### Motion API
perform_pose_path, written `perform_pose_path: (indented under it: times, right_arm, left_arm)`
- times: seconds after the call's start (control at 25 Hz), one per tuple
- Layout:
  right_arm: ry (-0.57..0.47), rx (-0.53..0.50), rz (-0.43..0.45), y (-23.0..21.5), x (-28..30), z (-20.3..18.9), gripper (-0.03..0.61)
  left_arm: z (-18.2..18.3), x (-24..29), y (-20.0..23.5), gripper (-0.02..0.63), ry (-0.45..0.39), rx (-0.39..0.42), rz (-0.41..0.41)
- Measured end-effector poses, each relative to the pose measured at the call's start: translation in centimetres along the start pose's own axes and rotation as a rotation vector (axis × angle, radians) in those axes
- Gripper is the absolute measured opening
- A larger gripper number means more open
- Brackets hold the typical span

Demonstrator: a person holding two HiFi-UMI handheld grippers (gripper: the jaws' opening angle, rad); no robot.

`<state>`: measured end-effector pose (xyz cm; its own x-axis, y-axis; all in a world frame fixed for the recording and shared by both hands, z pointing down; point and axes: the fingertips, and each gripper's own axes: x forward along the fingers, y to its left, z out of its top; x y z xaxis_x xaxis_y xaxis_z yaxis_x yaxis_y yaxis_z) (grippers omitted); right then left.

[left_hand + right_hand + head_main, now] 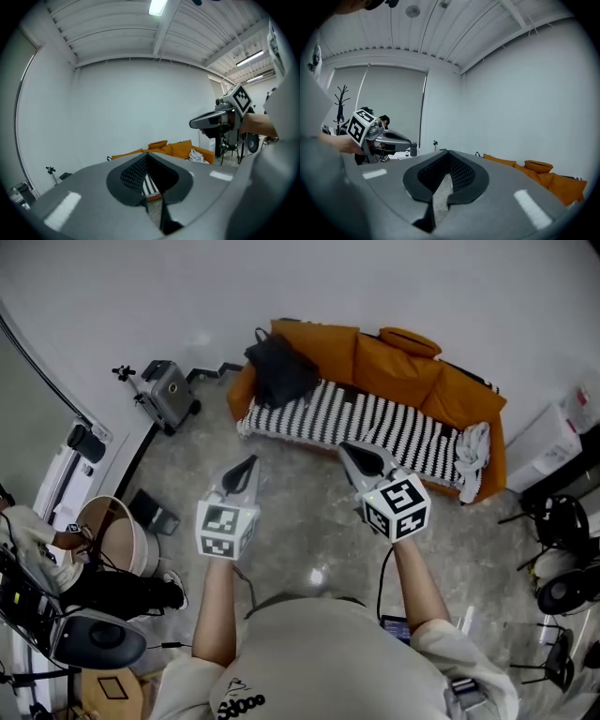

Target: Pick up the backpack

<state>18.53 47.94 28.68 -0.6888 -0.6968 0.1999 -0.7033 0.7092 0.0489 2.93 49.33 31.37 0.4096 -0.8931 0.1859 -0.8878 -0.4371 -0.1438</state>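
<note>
Backpack [279, 371]: black, on pic-left end of orange sofa [412, 371], on striped cover [375, 423], against back cushion. L tongs [246, 468] clenched, nothing btwn jaws. R tongs [353, 455] also clenched, empty. Both over floor [300, 526], well apart from backpack, aimed twd sofa. Grey suitcase [169, 395] on floor near sofa's pic-left end. White cloth [472, 454] at other end.

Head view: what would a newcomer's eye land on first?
The orange sofa against the wall, with its black-and-white striped seat. A black backpack sits at its left end. Nearer the camera, the left claw and right claw are both shut and empty, held above the floor short of the sofa.
</note>
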Motion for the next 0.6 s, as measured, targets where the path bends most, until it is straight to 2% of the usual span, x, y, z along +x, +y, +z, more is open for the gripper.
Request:
perform_pose_path:
  times: [0.36, 0.6]
  right_arm:
    - [0.026, 0.024, 0.053, -1.2, -2.2, -1.4, 0.003]
    - [0.007, 0.047, 0.095, -1.3, -3.8, -2.1, 0.002]
  left_arm:
    - [-0.5, 0.1, -3.4, 0.010, 0.028, -0.010, 0.021]
    - [-0.8, 0.4, -5.6, 0.009, 0.036, -0.016, 0.019]
